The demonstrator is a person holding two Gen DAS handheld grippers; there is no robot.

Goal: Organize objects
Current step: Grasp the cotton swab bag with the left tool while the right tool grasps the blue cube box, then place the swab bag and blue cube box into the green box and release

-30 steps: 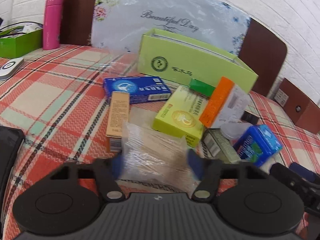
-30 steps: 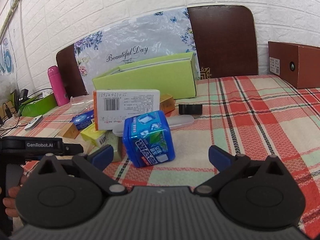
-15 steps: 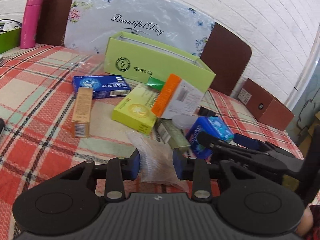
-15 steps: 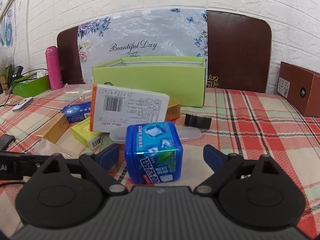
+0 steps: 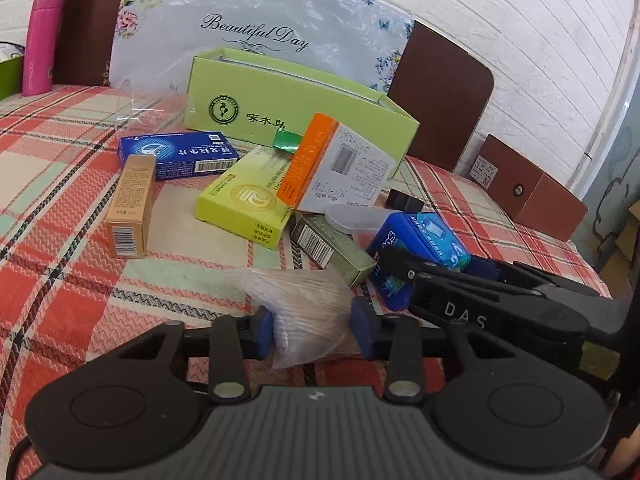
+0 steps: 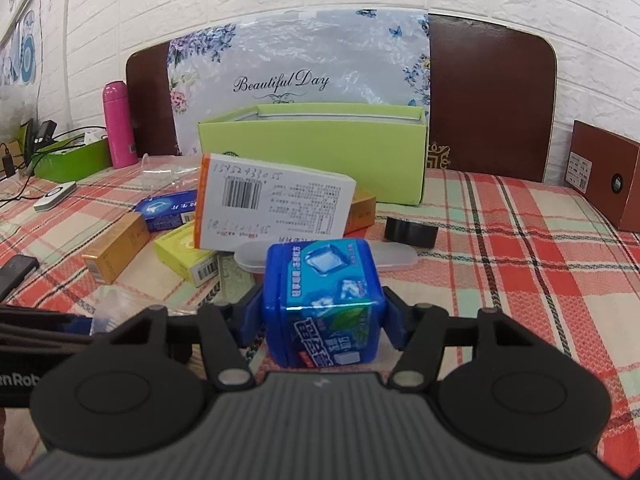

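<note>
Boxes and small packets lie scattered on the plaid-covered desk (image 5: pixel 60 184) in front of you. Your left claw (image 5: pixel 312 330) is clamped on a clear plastic bag of cotton swabs (image 5: pixel 304 312), its blue pads pressing both sides of the bag. Your right claw (image 6: pixel 322 320) grips a blue cube-shaped gum container (image 6: pixel 324 300) between its blue pads, just in front of a frosted plastic case (image 6: pixel 396 258). Behind that, a white and orange box (image 6: pixel 272 208) leans tilted on a yellow-green box (image 6: pixel 180 254). A blue medicine box (image 5: pixel 180 154) and a tan carton (image 5: pixel 130 206) lie to the left. An open lime green box (image 6: pixel 320 160) stands at the back, near a pink bottle (image 6: pixel 118 126).
</note>
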